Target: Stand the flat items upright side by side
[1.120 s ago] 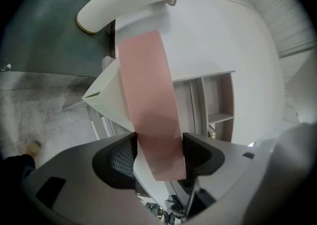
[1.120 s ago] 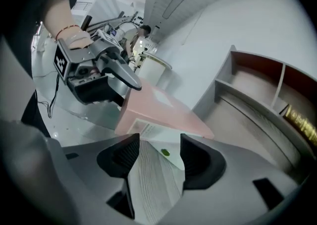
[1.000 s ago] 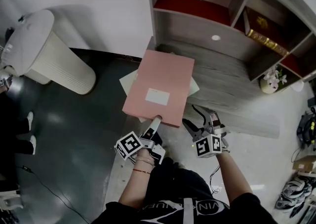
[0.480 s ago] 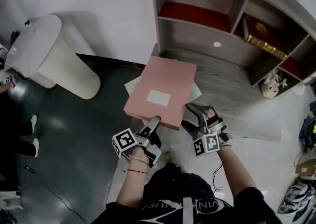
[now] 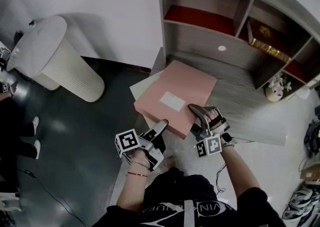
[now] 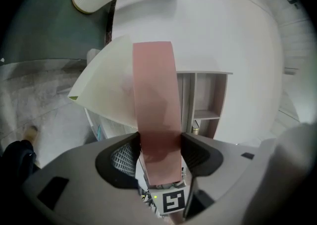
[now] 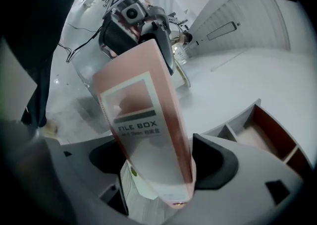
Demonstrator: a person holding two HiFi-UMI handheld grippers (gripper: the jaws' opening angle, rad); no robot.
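Pink box (image 5: 175, 98) swung clockwise, lengthwise toward shelf (image 5: 200, 38); left hand-held gripper (image 5: 161, 124) clamping, right one (image 5: 196, 118) opening astride.

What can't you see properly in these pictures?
- Pale folder: in the head view, the pink file box covers most of it, so its front is hidden.
- Small print under "FILE BOX" on the label: in the right gripper view, too small and blurred to read.
- Gold-edged thing in the shelf unit: in the head view, too small to name.
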